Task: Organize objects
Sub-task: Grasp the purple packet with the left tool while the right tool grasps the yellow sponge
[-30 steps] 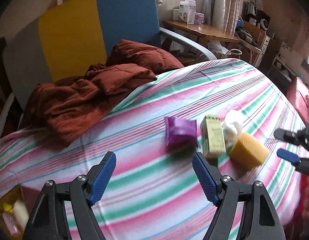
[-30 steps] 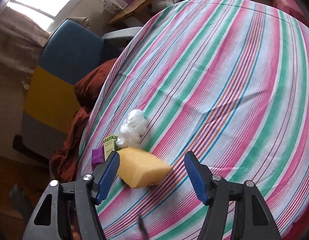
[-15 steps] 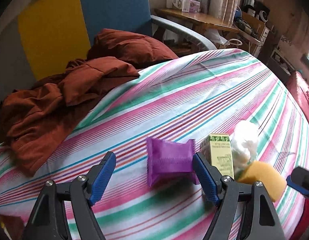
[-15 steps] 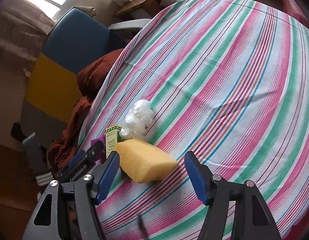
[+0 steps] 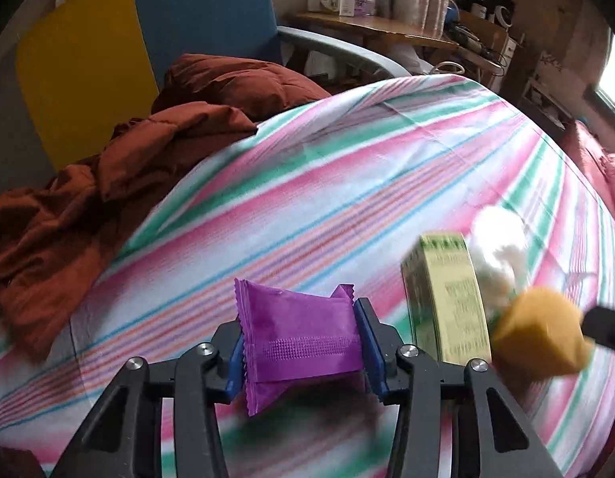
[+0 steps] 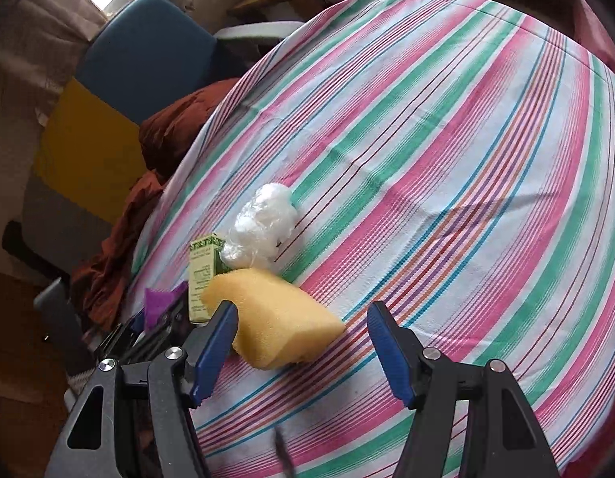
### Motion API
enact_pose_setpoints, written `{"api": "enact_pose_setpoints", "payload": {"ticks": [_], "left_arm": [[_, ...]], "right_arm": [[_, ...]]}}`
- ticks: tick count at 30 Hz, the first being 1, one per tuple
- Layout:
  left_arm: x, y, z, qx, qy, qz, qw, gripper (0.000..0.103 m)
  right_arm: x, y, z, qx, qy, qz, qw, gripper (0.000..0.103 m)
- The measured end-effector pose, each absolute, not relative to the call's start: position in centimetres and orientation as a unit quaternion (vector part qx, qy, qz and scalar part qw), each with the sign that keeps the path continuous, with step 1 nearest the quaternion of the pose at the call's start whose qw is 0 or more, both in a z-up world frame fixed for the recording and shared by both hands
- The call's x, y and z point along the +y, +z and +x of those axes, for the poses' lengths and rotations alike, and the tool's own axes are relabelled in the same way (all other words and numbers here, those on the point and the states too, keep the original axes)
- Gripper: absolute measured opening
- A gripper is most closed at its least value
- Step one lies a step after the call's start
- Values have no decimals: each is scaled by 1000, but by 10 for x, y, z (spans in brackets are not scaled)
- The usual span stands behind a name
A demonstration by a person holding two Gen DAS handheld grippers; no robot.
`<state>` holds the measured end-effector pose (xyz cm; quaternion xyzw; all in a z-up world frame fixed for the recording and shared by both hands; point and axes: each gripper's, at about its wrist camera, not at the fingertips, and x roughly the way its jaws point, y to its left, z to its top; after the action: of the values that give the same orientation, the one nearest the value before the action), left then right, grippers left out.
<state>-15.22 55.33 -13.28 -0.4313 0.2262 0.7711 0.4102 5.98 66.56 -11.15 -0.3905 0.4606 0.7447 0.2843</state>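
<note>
A purple packet [image 5: 295, 318] sits between the blue pads of my left gripper [image 5: 303, 348]. The jaws are closing and the pads press its two ends, which crumple. To its right stand a green box [image 5: 450, 298], a white plastic wad [image 5: 502, 243] and a yellow sponge [image 5: 538, 334]. In the right wrist view my right gripper [image 6: 303, 314] hangs open just above the cloth. The sponge [image 6: 275, 318] lies against its left finger and partly between the jaws, not pinched. Behind it are the box [image 6: 204, 267], the wad [image 6: 267, 227] and the packet [image 6: 160, 302].
A striped tablecloth [image 6: 466, 159] covers the round table, bare to the right of the objects. A rust-brown quilted garment [image 5: 148, 151] lies over the table's far left edge and on a blue and yellow chair [image 5: 204, 20]. A cluttered wooden desk [image 5: 387, 32] stands behind.
My left gripper came down and forward onto the purple packet, and its jaws narrowed from wide open onto the packet's ends. The right gripper stayed open over the sponge, rolling slightly.
</note>
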Motion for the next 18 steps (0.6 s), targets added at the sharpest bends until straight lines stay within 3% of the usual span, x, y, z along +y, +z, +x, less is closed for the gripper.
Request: {"api": "enact_pose_setpoints", "payload": {"ticks": [9,18], "left_arm": [[510,-131,-128,207,776,-445,395,48],[465,-129,-95,187,779,-458,385,48]], "right_arm": [[653,-107,35,385,773,-425,271,73],[651,-125,28,431,759,-442,209,71]]}}
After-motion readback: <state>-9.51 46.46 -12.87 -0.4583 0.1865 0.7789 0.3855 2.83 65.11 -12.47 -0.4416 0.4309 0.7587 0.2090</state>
